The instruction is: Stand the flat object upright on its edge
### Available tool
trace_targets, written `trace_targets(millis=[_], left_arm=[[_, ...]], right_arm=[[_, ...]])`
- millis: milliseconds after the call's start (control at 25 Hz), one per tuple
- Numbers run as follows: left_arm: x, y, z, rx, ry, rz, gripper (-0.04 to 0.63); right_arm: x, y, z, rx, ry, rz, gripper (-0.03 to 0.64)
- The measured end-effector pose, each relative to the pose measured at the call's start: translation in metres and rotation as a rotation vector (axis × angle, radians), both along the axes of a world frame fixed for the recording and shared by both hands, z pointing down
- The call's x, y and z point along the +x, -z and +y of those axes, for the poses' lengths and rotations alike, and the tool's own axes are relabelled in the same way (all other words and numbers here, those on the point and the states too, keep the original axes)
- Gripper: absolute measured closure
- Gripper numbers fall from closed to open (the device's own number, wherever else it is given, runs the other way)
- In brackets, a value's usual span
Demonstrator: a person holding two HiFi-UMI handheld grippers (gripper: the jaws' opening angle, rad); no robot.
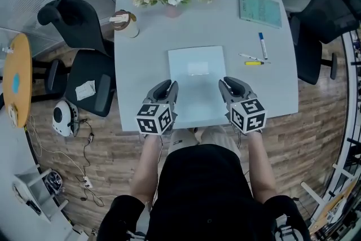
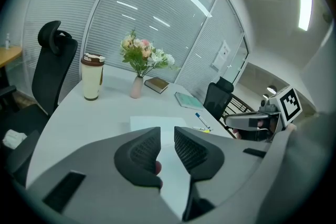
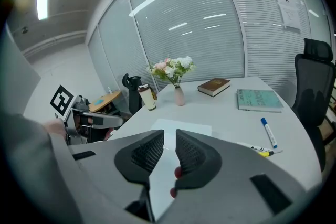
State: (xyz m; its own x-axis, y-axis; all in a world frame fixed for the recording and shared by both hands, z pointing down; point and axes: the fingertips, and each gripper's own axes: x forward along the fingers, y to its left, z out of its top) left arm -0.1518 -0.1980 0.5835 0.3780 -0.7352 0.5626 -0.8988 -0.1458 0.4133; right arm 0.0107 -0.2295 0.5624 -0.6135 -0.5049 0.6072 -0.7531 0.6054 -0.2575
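- At the left: grey two-jaw left tool (image 1: 167, 89), jaws only a narrow slit apart, with nothing between them. Sits at the left long edge of the flat object, towards its near end.
- In the left gripper view (image 2: 167, 136): looks along that slit at the pale sheet beyond and below. Grips none of it.
- In the middle: pale blue-white flat rectangular sheet (image 1: 197, 73), flat on the light grey tabletop (image 1: 146, 65) straight ahead of the person. Runs its long axis away from the body, short edges near and far.
- Lies between the two tools, so neither is clearly nearer. Probably calls for a lift at one long edge or both, with each tool already beside its own side.
- At the right: grey two-jaw right tool (image 1: 227, 86), likewise barely parted and empty, mirrors the left at the right long edge.
- In the right gripper view (image 3: 169, 139): again shows the sheet (image 3: 181, 126) past the slit, not in it.
- Hard to judge: whether either tip touches the sheet or the tabletop, or hangs above them.
- Hidden: the sheet's near corners, behind the marker cubes and tool bodies.
- Unclear: the sheet's thickness and stiffness, and the fainter pale rectangle at its centre.
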Motion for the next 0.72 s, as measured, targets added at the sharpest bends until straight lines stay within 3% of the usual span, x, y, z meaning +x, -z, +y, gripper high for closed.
trace_targets(millis=[720], left_arm=[[-0.015, -0.065, -0.012, -0.138, 0.072, 0.020, 0.459]], right_arm=[[0.010, -0.064, -0.028, -0.112, 0.015, 0.071, 0.482]])
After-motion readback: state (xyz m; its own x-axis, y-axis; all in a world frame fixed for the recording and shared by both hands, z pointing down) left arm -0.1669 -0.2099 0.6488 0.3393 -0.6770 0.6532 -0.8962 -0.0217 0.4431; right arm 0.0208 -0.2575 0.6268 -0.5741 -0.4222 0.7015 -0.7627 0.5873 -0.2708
